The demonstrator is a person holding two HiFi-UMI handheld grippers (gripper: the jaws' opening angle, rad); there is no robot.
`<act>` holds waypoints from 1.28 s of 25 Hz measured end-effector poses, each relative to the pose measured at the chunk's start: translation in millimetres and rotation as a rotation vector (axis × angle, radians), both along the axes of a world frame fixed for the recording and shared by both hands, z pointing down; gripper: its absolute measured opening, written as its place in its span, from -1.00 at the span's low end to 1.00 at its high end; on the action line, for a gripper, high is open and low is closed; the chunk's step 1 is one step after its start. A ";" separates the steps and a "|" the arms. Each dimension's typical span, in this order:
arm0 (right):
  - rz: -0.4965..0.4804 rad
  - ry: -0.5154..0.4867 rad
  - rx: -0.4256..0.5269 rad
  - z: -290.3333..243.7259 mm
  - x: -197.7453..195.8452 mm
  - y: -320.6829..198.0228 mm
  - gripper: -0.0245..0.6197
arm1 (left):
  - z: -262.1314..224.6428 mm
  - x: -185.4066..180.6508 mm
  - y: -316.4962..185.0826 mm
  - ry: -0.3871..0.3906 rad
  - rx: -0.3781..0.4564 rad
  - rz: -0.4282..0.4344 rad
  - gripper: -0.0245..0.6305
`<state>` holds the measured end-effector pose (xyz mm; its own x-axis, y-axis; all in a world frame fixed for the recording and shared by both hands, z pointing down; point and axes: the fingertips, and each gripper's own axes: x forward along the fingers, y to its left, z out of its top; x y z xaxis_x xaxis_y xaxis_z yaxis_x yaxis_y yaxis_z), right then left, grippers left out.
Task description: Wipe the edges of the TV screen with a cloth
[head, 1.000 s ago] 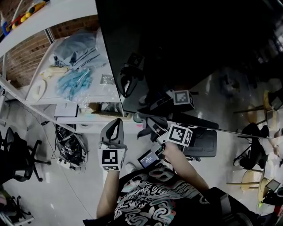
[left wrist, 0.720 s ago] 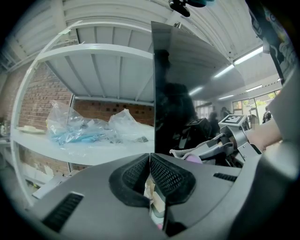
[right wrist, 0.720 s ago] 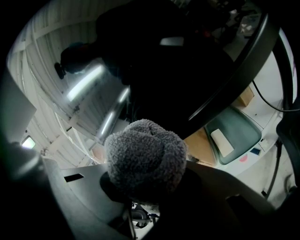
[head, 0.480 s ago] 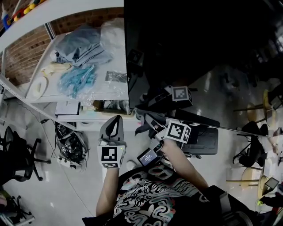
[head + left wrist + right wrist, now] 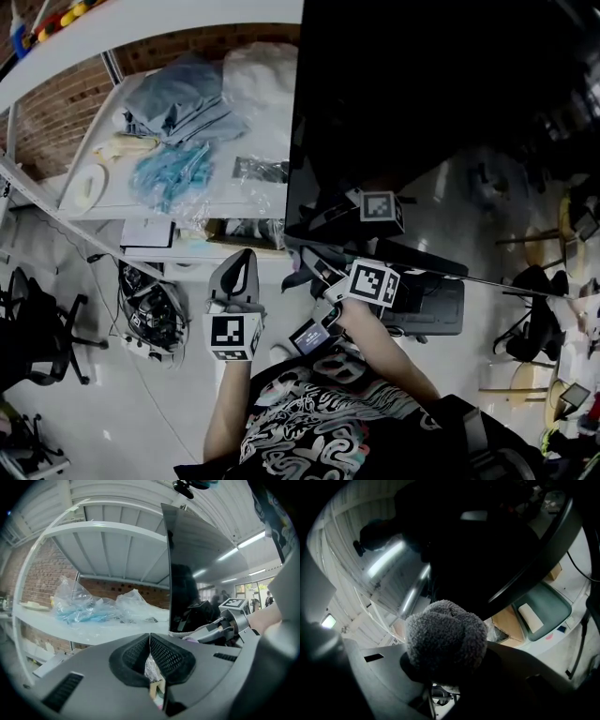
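Room: brick back wall, glossy floor, office chair (image 5: 33, 328) at far left.
Surface: white surface (image 5: 258, 202), with a white shelf above it in the left gripper view.
On surface: clear bag of blue items (image 5: 173, 173) near the middle, with a grey bag (image 5: 178, 103) behind it toward the back edge. A white ring (image 5: 86, 185) lies at the left edge.
Under surface: cable tangle (image 5: 150, 319) on the floor.
TV screen (image 5: 441, 112): black and upright at the surface's right edge. Its lower left corner hangs over the front edge, and it mirrors the marker cube.
Left hand-held gripper (image 5: 246, 265): jaws together at the tips with nothing clamped. It sits off the surface's front edge, left of the TV corner and not touching the screen.
Right hand-held gripper (image 5: 314, 267): jaws clamped on the cloth, just below the TV's lower left corner.
Cloth (image 5: 445, 641): grey, fluffy and bunched, bulging out past the jaws by the screen's bottom edge. I can't tell whether it touches the screen.
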<state>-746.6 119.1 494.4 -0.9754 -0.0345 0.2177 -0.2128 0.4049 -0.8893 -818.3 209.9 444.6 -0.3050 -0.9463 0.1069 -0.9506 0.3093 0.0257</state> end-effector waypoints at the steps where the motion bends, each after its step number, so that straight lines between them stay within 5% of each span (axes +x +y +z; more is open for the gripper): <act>1: -0.008 0.002 0.003 -0.1 -2.9 1.5 -0.51 | -0.8 -2.5 1.4 0.002 0.002 -0.006 -0.87; 13: -0.107 0.018 0.091 -3.9 -30.0 33.8 -0.51 | 2.2 -14.9 20.3 0.016 -0.004 -0.034 -0.87; 22: -0.228 0.059 0.247 -3.8 -18.0 81.5 -0.51 | 9.0 -30.5 39.5 0.147 0.051 -0.069 -0.87; 25: -0.227 0.105 0.372 -4.3 3.8 84.0 -0.51 | 9.3 -24.7 46.4 0.137 0.032 -0.061 -0.87; 29: -0.216 0.175 0.666 -17.6 31.1 78.1 -0.51 | 8.4 -12.5 47.5 0.100 0.009 -0.020 -0.87; 32: -0.159 0.191 0.758 -27.7 60.8 67.6 -0.51 | 19.8 1.3 42.0 0.126 -0.003 -0.003 -0.87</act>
